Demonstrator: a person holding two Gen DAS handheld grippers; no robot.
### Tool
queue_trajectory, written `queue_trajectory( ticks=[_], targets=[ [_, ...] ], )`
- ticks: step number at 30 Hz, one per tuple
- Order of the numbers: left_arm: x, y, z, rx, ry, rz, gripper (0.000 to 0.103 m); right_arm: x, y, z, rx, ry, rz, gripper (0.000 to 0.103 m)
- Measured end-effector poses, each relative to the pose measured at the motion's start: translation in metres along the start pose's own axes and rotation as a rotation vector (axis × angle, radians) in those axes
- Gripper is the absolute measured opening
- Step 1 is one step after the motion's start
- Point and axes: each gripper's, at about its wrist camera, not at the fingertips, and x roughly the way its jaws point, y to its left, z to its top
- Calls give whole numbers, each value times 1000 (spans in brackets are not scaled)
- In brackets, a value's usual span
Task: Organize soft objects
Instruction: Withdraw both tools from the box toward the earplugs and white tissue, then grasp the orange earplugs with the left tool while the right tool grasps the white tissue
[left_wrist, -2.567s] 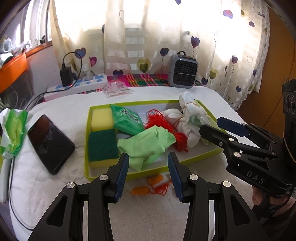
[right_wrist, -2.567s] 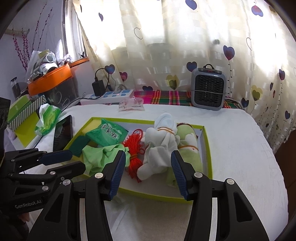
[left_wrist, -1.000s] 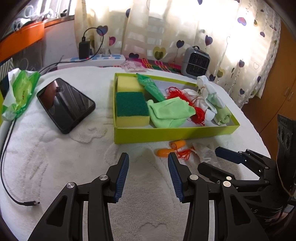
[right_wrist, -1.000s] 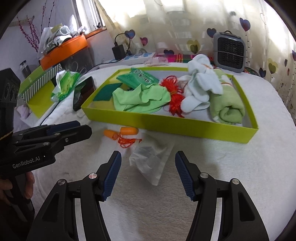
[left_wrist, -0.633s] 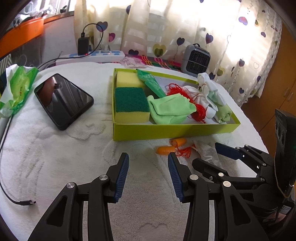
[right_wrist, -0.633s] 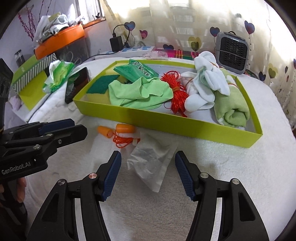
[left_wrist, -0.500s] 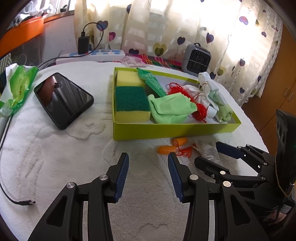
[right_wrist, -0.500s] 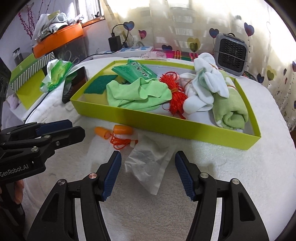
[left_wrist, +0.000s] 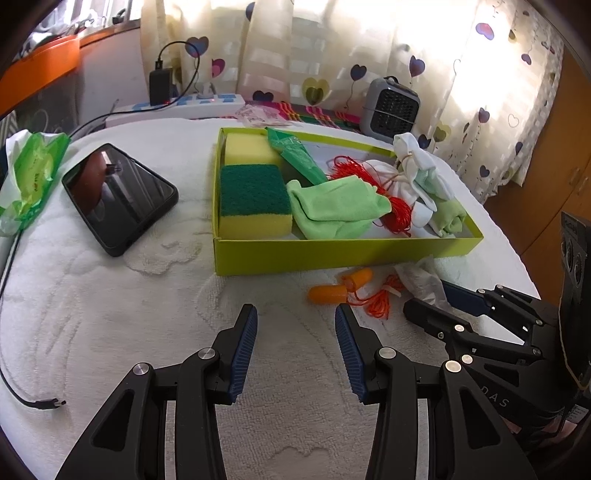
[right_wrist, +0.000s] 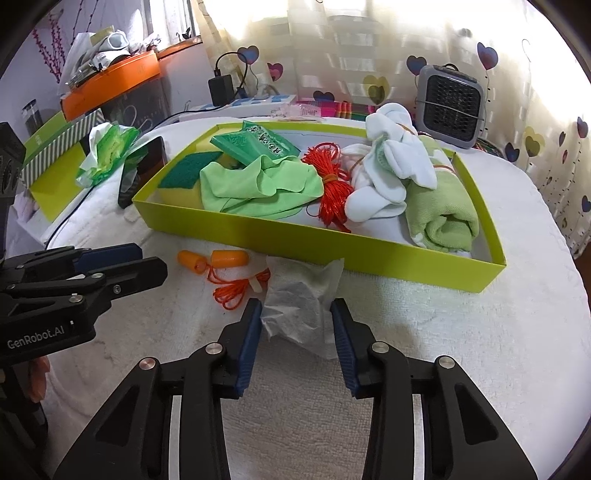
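A lime-green tray (right_wrist: 369, 246) (left_wrist: 332, 254) holds sponges (left_wrist: 253, 201), a green cloth (right_wrist: 258, 184), a red cord bundle (right_wrist: 332, 184), white socks (right_wrist: 391, 166) and a rolled green towel (right_wrist: 443, 214). In front of it lie orange corded earplugs (right_wrist: 221, 258) (left_wrist: 340, 290) and a crumpled white wipe (right_wrist: 299, 299) (left_wrist: 421, 277). My right gripper (right_wrist: 295, 325) is open, its fingers on either side of the wipe's near end. My left gripper (left_wrist: 295, 332) is open and empty above the towel, left of the earplugs.
A black phone (left_wrist: 118, 195) and a green wipes pack (left_wrist: 29, 177) lie left of the tray. A small grey heater (right_wrist: 450, 107) and a power strip (left_wrist: 192, 101) stand at the back. A loose cable end (left_wrist: 44, 402) lies at the near left.
My right gripper has moved forward and narrowed, so its fingers now flank the wipe. My left gripper has barely moved.
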Motion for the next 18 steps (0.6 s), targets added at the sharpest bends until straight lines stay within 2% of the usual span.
queue_trajectory(
  ticks=[5,10,15,18],
  targets=[
    [3,-2,1,3,9,-3,43,-4,-5,-2,15,-8,11,25],
    [8,-5,2,9,20,-10,46,-9,-13,-3,44,-24,17,22],
    [11,-9,3,7,31,-65,48,-13,-19,-5,65,-38,23,21],
    [14,-14,5,26,39,-55,52,-14,-24,-6,83,-44,25,21]
  ],
)
